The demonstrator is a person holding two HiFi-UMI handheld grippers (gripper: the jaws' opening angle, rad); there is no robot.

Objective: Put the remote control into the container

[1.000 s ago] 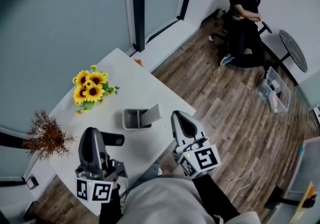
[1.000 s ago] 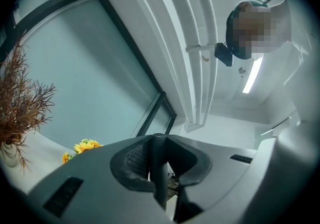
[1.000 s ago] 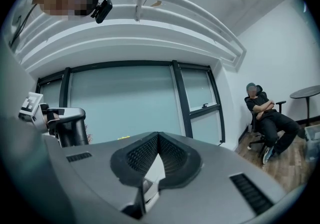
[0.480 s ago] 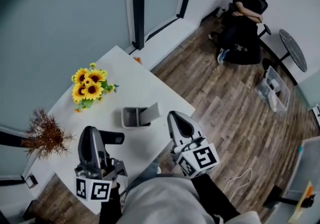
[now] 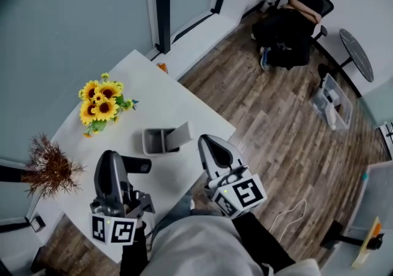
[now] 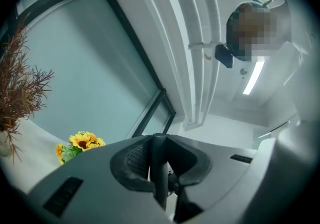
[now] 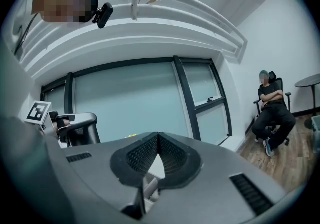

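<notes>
The black remote control [image 5: 138, 164] sticks out to the right of my left gripper [image 5: 112, 157], just above the white table [image 5: 184, 109]. In the left gripper view a thin dark bar, the remote's edge [image 6: 159, 168], stands between the shut pads. The left gripper [image 6: 159, 140] points up toward the ceiling. The grey container [image 5: 150, 142] stands mid-table, right of the remote, with a flat grey piece [image 5: 182, 134] leaning out of it. My right gripper [image 5: 207, 141] hovers right of the container. Its tips [image 7: 158, 134] meet with nothing between them.
Sunflowers [image 5: 98, 99] stand at the table's far left and a dried brown plant [image 5: 49, 169] at its near left. Wood floor lies beyond the table's right edge. A person sits in a chair [image 5: 295, 16] by a round table [image 5: 357, 53], with a clear box [image 5: 331, 106] nearby.
The head view has drifted, so the table's things sit slightly left and higher. Both grippers keep about the same places. The seated person has shifted in the chair.
</notes>
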